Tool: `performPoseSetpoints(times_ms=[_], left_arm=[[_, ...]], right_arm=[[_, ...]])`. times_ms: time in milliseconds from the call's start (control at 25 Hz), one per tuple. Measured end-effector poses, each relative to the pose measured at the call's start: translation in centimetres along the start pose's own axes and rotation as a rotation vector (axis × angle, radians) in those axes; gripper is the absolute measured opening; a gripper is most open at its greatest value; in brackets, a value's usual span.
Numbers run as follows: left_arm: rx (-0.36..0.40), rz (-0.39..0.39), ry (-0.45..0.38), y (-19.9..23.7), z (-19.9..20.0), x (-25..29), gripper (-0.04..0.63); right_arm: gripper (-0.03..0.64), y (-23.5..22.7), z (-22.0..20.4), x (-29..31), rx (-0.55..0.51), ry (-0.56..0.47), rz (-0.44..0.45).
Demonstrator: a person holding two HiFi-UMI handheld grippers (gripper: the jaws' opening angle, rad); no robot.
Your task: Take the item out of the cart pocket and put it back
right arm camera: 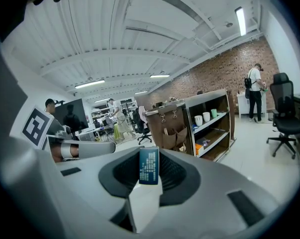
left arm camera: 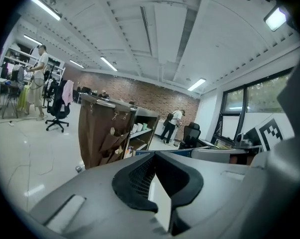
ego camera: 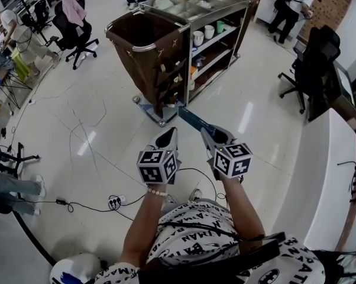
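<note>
1. Open office, glossy white floor; housekeeping cart ahead, brown side pockets turned toward the grippers.
2. Right gripper, jaws clamped on a slim blue box, out of the pockets; long axis aimed forward at them, well apart from them.
3. Left gripper just beside, jaws together, nothing between.
4. White print on the box's end, too small to read.

Bright, even light from ceiling strip lamps above the left gripper; pale glare streaks on the glossy floor ahead of it; both gripper views bulge, corners black
</note>
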State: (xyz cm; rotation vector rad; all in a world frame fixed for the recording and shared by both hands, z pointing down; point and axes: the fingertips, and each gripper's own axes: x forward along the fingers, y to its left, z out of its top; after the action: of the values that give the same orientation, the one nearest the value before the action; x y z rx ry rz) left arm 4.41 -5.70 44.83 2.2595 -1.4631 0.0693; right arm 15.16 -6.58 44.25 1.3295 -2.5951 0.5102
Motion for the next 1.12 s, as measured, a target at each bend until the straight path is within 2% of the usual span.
performPoseSetpoints(times_ms=[600, 800, 1120], left_arm=[[-0.082, 0.01, 0.012, 4.0, -0.2, -0.2, 0.003], [-0.07, -0.002, 0.045, 6.1, -1.0, 0.2, 0.003], [-0.111, 0.019, 0.078, 9.9, -1.5, 4.4, 0.003]], right_arm=[[0.097, 1.2, -0.7, 3.3, -0.01, 0.025, -0.01], [0.097, 1.7, -2.4, 5.9, -0.035, 0.052, -0.03], [0.097, -2.1, -2.7, 13.5, -0.044, 0.102, -0.045]])
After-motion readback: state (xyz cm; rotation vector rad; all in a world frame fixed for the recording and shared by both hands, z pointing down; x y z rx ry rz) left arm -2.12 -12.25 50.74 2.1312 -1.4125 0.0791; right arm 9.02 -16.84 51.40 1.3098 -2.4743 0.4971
